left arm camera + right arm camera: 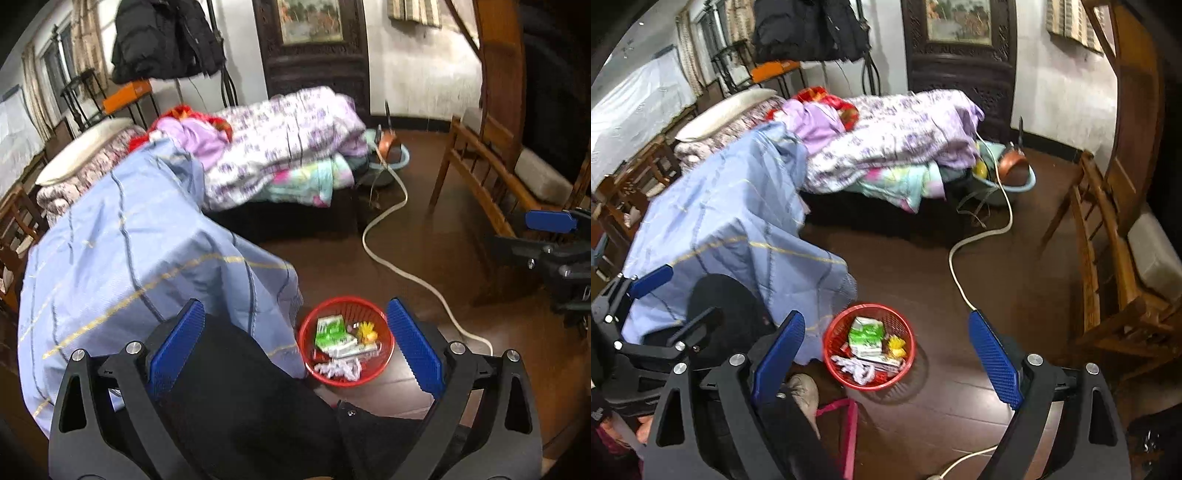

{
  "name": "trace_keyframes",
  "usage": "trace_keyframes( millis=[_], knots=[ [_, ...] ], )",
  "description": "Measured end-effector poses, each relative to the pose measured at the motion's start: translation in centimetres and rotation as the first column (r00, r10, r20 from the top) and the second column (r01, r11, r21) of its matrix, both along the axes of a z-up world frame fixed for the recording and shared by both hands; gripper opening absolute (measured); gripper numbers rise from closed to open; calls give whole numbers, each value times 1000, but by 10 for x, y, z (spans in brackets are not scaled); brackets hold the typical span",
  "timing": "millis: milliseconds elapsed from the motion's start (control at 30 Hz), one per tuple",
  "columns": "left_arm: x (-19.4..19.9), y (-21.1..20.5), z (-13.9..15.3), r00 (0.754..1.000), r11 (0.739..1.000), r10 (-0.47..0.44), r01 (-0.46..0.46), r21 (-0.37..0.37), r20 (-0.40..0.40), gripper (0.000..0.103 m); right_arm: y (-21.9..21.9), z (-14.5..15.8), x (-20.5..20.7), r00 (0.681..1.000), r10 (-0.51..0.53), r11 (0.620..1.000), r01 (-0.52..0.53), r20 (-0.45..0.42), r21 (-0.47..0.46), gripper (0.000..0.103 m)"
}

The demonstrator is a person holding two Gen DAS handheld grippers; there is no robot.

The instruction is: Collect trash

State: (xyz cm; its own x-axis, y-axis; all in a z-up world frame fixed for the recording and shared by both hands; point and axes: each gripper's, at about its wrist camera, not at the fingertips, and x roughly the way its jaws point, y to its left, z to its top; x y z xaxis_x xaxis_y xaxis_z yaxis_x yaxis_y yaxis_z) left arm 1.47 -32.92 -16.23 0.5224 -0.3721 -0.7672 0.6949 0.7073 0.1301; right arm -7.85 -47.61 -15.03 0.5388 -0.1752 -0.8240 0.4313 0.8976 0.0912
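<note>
Bedroom floor, red basket [833,345], green carton [866,334], lettering unreadable

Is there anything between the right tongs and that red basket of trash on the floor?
Nothing visible. The right tongs stand open and empty above bare dark wooden floor, with the round red plastic mesh basket directly ahead; the blue quilted blanket hangs beside its left rim.

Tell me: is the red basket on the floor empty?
No. The red basket holds a green-and-white carton, crumpled paper and wrappers.

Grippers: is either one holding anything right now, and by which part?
Nothing is held. The left gripper and right gripper are both open and empty above the red basket.
</note>
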Motion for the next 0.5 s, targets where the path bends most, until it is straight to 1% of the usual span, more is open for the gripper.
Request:
trace_keyframes(
  millis=[100,167,267,367,500],
  knots=[
    [8,-11,-25,1000,998,0,1,60,-19,95,-3,-29,6,998,-10,1000,11,-58,20,88],
    [13,-17,-40,999,996,1,2,90,-36,95,-8,-56,9,993,-31,998,38,-117,56,88],
    [19,-24,-61,998,993,-6,13,120,-58,95,-15,-86,7,984,-64,990,83,-167,111,88],
    [23,-31,-83,996,989,-21,33,142,-89,95,-16,-106,6,977,-77,984,108,-199,145,88],
    [28,-35,-101,990,986,-26,48,161,-137,95,-12,-127,8,968,-68,982,107,-242,154,88]
  ],
)
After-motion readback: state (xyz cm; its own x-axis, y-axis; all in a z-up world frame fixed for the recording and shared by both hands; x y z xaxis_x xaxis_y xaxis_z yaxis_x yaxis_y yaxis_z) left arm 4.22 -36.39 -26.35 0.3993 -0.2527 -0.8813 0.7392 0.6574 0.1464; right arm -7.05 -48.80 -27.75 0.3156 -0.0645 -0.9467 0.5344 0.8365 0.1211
